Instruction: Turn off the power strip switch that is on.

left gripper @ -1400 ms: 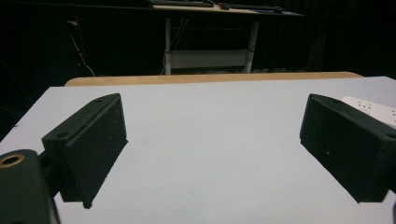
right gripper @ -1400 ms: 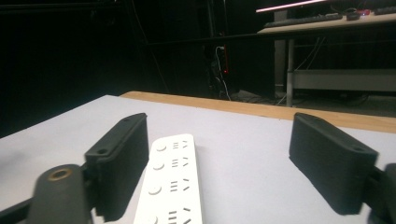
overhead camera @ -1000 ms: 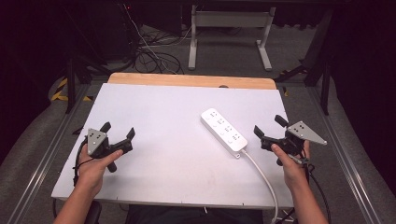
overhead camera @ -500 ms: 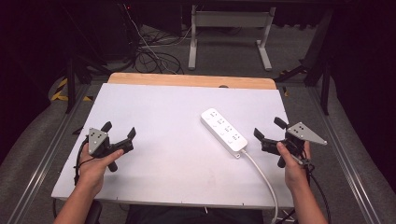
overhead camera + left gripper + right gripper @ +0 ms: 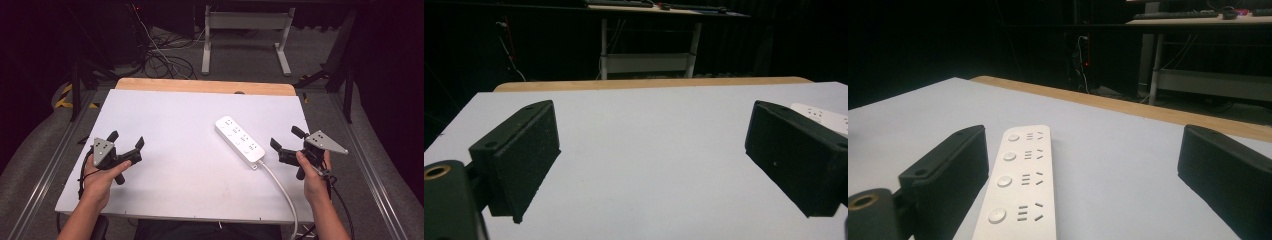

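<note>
Worktop (image 5: 175,165): matte white sheet, flat and rectangular, with a bare wooden strip along its far edge.
Power strip (image 5: 239,141): long glossy white plastic bar with rounded corners, four socket groups each with a round button; it lay flat, right of centre, set diagonally.
Cord (image 5: 280,187): white, ran from the strip's near end off the near edge.
Left gripper (image 5: 126,145): black, fingers (image 5: 519,155) spread wide with grainy flat pads, nothing between them.
Right gripper (image 5: 285,138): fingers wide apart, empty, just beside the strip's near end.
</note>
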`<action>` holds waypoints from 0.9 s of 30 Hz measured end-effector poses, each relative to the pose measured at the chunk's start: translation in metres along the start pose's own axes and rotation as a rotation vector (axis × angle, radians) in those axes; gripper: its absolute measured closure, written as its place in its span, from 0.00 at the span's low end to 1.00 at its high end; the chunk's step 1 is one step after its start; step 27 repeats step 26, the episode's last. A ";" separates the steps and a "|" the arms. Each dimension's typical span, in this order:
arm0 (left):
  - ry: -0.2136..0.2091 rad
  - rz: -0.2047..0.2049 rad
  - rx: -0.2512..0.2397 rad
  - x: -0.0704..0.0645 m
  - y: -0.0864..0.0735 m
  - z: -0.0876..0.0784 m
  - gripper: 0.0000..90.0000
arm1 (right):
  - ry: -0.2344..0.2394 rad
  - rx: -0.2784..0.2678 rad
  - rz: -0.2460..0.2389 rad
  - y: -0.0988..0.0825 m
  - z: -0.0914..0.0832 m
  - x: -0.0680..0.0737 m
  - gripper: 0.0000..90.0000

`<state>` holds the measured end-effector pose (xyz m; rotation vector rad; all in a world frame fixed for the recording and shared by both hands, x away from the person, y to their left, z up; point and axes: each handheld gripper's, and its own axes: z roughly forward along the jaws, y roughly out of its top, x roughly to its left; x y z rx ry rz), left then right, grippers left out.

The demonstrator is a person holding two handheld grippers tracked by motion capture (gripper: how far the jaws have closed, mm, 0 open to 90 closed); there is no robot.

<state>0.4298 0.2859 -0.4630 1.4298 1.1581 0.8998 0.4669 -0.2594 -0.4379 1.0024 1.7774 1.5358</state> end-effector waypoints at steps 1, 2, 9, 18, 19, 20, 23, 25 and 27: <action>0.000 0.000 0.000 0.000 0.000 0.000 0.09 | 0.001 0.001 -0.003 0.000 0.000 0.000 0.07; 0.000 0.001 0.000 0.000 0.000 0.000 0.09 | 0.003 0.000 0.002 0.000 0.000 0.000 0.07; 0.005 -0.001 0.001 0.001 0.000 -0.001 0.09 | 0.007 0.003 -0.005 0.000 0.002 0.000 0.07; 0.000 0.000 0.002 0.001 0.000 0.000 0.09 | 0.006 0.008 -0.003 -0.001 0.002 0.000 0.07; 0.000 0.000 0.001 0.000 0.000 0.000 0.09 | 0.006 0.010 -0.005 -0.001 0.002 0.001 0.07; 0.001 0.001 0.001 0.000 0.000 0.000 0.09 | 0.007 0.010 -0.005 -0.001 0.002 0.001 0.07; -0.002 0.003 0.003 0.000 0.000 0.001 0.09 | 0.005 0.008 -0.003 -0.001 0.001 0.000 0.07; -0.002 0.001 0.001 0.000 0.000 0.001 0.09 | 0.003 0.008 0.000 -0.001 0.002 -0.001 0.08; -0.001 0.000 0.002 0.000 0.000 0.001 0.09 | 0.004 0.011 -0.001 -0.001 0.002 -0.001 0.08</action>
